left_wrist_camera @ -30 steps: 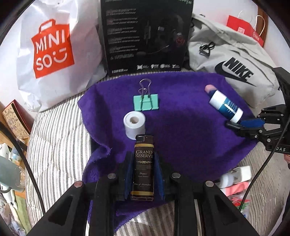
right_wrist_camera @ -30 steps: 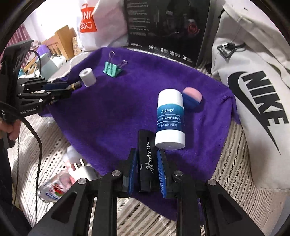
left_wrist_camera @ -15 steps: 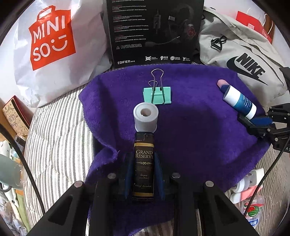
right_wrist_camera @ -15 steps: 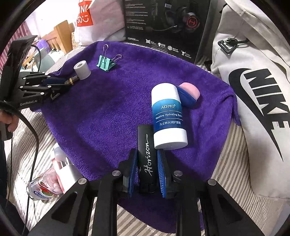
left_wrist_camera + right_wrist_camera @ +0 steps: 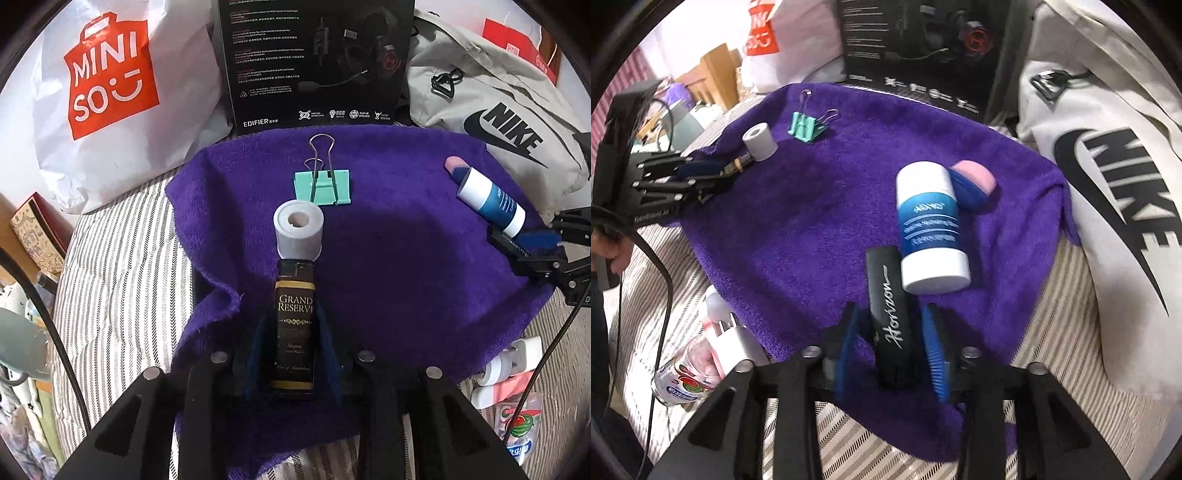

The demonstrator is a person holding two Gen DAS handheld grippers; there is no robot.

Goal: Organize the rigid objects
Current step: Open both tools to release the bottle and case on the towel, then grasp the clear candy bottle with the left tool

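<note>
A striped bedcover (image 5: 122,266) carries a purple towel (image 5: 399,266), whose middle is bare while objects sit near its rims. Along the far edge stand a white Miniso bag (image 5: 110,92), a black Edifier headset box (image 5: 314,62) and a grey Nike bag (image 5: 495,110). The left gripper (image 5: 293,332) is clamped on a black Grand Reserve lighter (image 5: 294,325) near the towel's rumpled left edge; the lighter's tip touches a small white tape roll (image 5: 298,230), with a mint binder clip (image 5: 322,184) just beyond. The right gripper (image 5: 892,343) has its blue pads apart, a gap showing on each side of a black Horizon lighter (image 5: 890,317) lying on the towel between them, just beside a blue and white Vaseline balm stick (image 5: 929,229) whose far end meets a pink and blue cap (image 5: 973,184) close to the right edge. Small bottles (image 5: 701,362) lie off the towel's near corner.
</note>
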